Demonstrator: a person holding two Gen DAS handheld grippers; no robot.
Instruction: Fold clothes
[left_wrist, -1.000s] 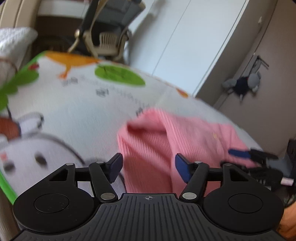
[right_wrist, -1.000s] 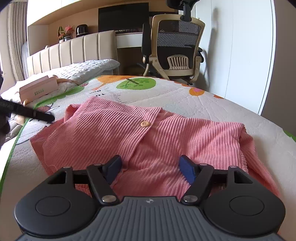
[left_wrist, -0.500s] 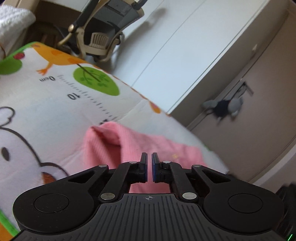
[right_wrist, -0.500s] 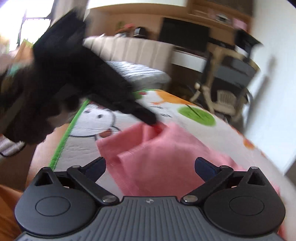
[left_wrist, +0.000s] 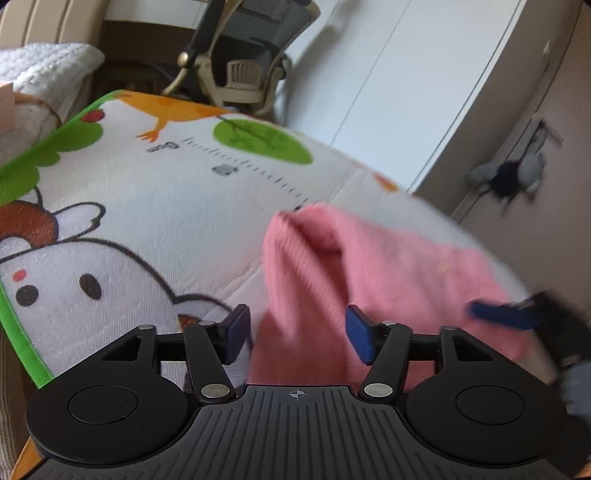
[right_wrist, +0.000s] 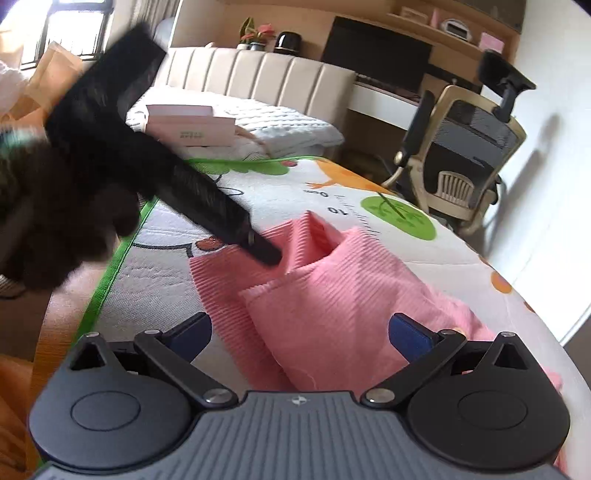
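1. Left wrist view shows the left gripper (left_wrist: 297, 334) with its blue pads (left_wrist: 360, 338) spread apart and nothing between them, low over the near side of a pink ribbed top (left_wrist: 388, 269).
2. The top lies on a cartoon-printed mat (left_wrist: 155, 206), toward the mat's right side in this view, with one corner of cloth standing up in a peak pointing at the mat's far edge.
3. Right wrist view shows the right gripper (right_wrist: 299, 332) also gaping wide and empty, with the top's folded flap (right_wrist: 332, 295) lying between and beyond its fingers.
4. In that view the left gripper reaches in from the mat's left edge, its tip touching the raised pink fold; from here its fingers cannot be read.
5. The fold looks barely begun: the top is bunched, not flat.
6. To do this step well, each gripper should likely close on a single layer at a hem or shoulder edge, not on the bunched peak.
7. Both should then lift together and carry the cloth across evenly, so the ribbed fabric lands flat without a diagonal crease.
8. An office chair (right_wrist: 469, 147) stands beyond the mat's far edge.
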